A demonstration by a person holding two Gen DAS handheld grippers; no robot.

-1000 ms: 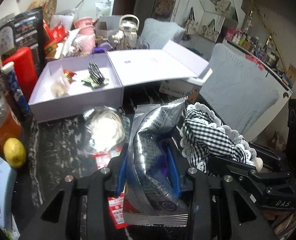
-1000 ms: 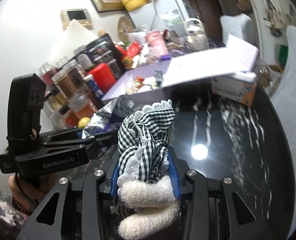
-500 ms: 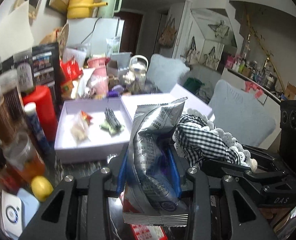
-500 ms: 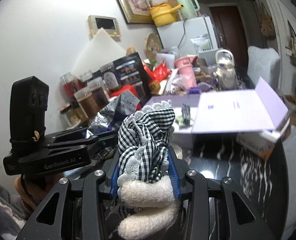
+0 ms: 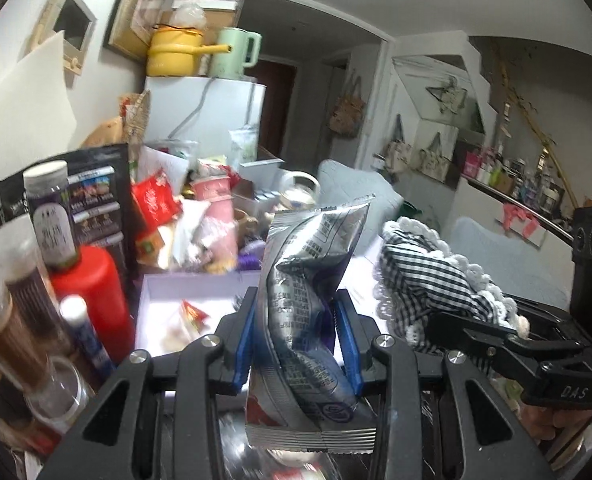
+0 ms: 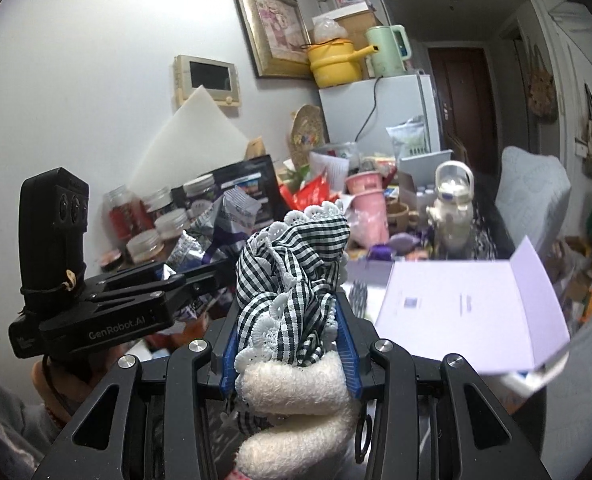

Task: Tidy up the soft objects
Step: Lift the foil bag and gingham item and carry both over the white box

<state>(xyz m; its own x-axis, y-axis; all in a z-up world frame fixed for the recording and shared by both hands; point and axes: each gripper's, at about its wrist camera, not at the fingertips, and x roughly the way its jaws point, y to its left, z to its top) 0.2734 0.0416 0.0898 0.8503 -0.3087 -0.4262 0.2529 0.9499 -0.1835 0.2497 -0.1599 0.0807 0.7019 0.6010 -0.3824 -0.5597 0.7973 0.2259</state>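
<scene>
Two grippers are raised side by side above a cluttered table, each closed on something soft. Largest of the task's things is the lavender gift box [image 6: 456, 308], lying open on the dark tabletop beyond both grippers, its flat lid [image 6: 508, 280] folded out to the right; in the left wrist view its tray [image 5: 192, 292] shows just past the fingertips with a small red-topped sachet [image 5: 192, 312] inside, though blur makes the rest of its contents hard to read. Next comes the black-and-white gingham cloth with white lace trim [image 6: 296, 272], which stands upright between the blue pads [image 6: 346, 340] of the right gripper [image 6: 292, 344]; those jaws are pressed against its sides, and a fluffy white roll [image 6: 296, 388] of the same bundle bulges out beneath them toward the camera. Smaller is the silver foil snack packet [image 5: 312, 280], pinched at its waist by the left gripper [image 5: 296, 340], whose blue pads [image 5: 244, 336] squeeze the foil narrow; the packet's top rises above the fingertips and its crimped bottom edge hangs below them. Seen from the left wrist camera, the gingham cloth sits just right of the packet.
</scene>
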